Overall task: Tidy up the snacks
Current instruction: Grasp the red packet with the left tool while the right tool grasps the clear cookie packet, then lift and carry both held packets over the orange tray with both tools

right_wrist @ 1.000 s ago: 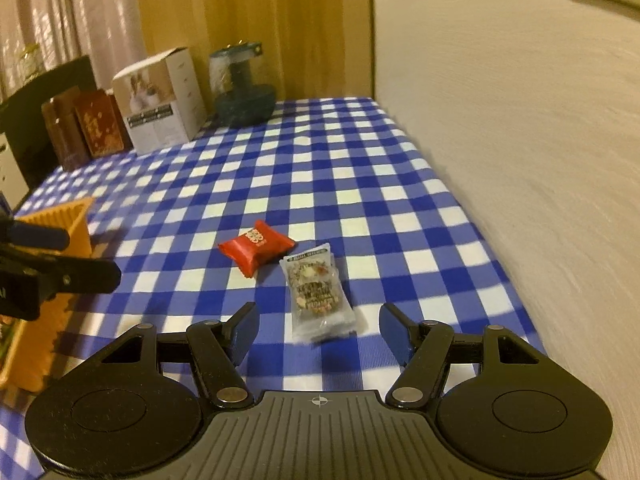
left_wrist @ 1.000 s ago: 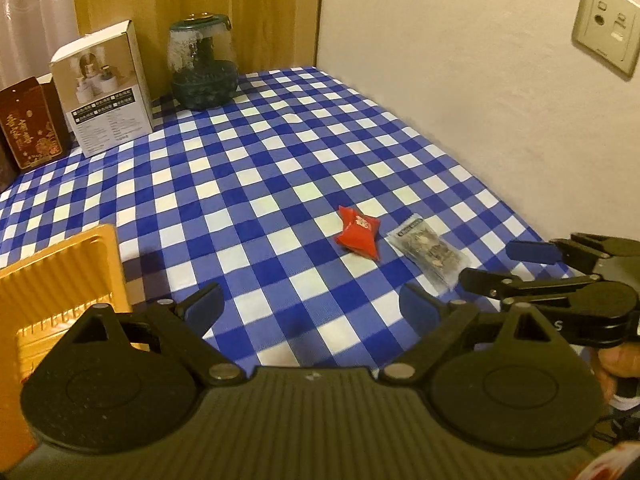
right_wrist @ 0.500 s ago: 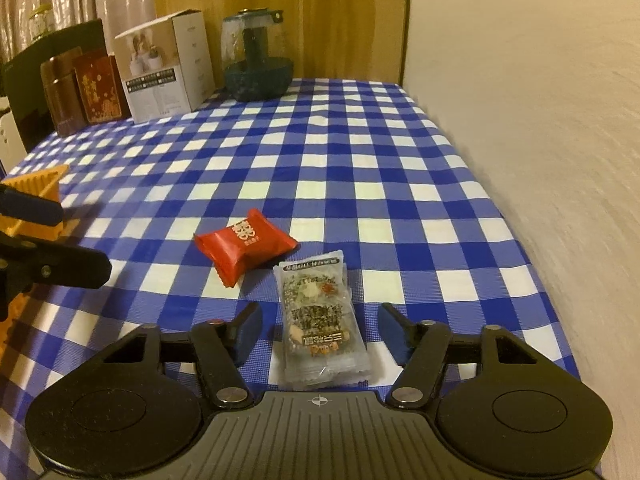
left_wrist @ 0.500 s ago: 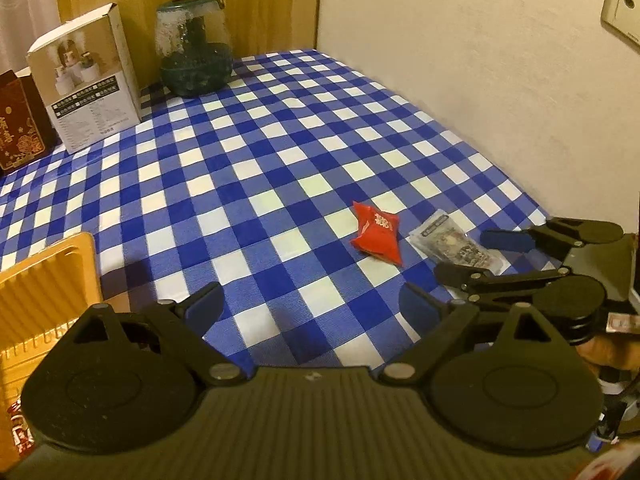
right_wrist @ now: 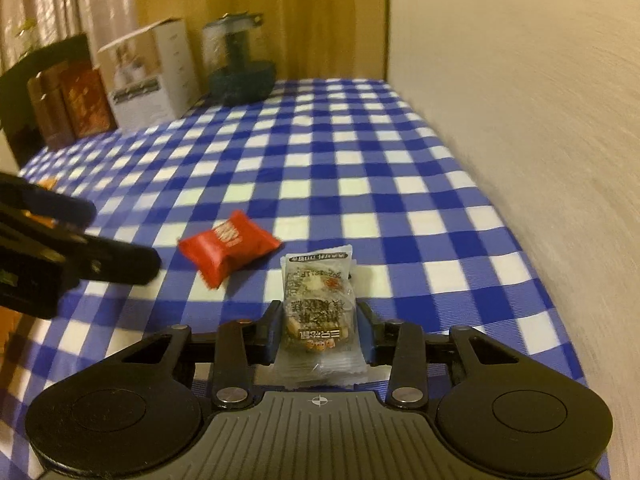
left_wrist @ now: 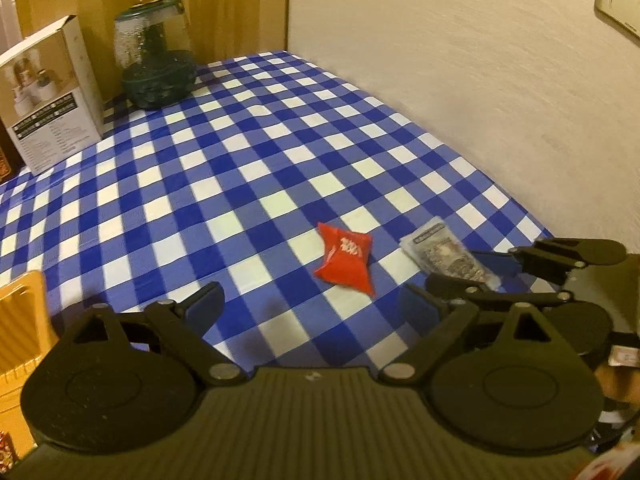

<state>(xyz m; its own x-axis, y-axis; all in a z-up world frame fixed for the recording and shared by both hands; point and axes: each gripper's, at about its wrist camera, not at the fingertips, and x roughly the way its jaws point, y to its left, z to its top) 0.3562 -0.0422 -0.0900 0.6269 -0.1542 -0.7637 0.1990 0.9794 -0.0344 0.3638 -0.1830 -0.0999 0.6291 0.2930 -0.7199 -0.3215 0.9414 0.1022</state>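
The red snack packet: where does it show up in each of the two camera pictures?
Left wrist view: red snack packet lies right of centre on the checked cloth.
Right wrist view: it lies left of centre, beyond the gripper's fingers.
Shared landmark: the clear snack packet beside it.

Printing on both packets — all illegible

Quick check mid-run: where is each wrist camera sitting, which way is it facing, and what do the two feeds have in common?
Left wrist: on the left gripper, angled down over the checked tablecloth at the red packet; its open jaws show, the right gripper at right.
Right wrist: on the right gripper, facing the back wall; its jaws have just been closing, pads against the clear nut packet.
Shared: both packets, white box, glass jar.
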